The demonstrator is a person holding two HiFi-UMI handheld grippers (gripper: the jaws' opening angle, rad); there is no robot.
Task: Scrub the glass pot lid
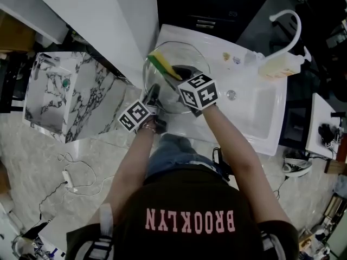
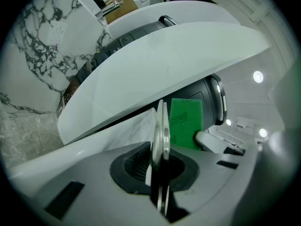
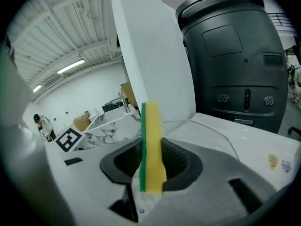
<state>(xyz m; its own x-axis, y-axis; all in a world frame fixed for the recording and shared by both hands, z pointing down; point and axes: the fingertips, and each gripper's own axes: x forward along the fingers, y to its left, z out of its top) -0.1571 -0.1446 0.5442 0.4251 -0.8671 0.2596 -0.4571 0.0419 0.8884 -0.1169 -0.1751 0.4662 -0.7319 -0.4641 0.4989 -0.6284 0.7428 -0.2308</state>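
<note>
Standing at the white sink (image 1: pixel 271 124), a person holds one gripper in each hand over its left part. The left gripper (image 2: pixel 161 164) has its jaws closed tightly on the rim of the glass pot lid (image 1: pixel 172 58); in the left gripper view the lid stands edge-on in the middle of the frame, between the two dark pads. In the head view the lid is a round clear disc at the upper centre of the frame, held above the sink's left end.

The right gripper (image 3: pixel 151 161) has its jaws clamped on a sponge (image 3: pixel 151 140), yellow with a green side, which stands upright between them. In the head view the sponge lies against the lid's upper left part. In the left gripper view its green face shows just right of the lid's rim.

A soap bottle (image 1: pixel 279 66) and a white faucet (image 1: pixel 290 23) are at the upper right of the head view. A marble cabinet (image 1: pixel 65 99) stands at the left.
</note>
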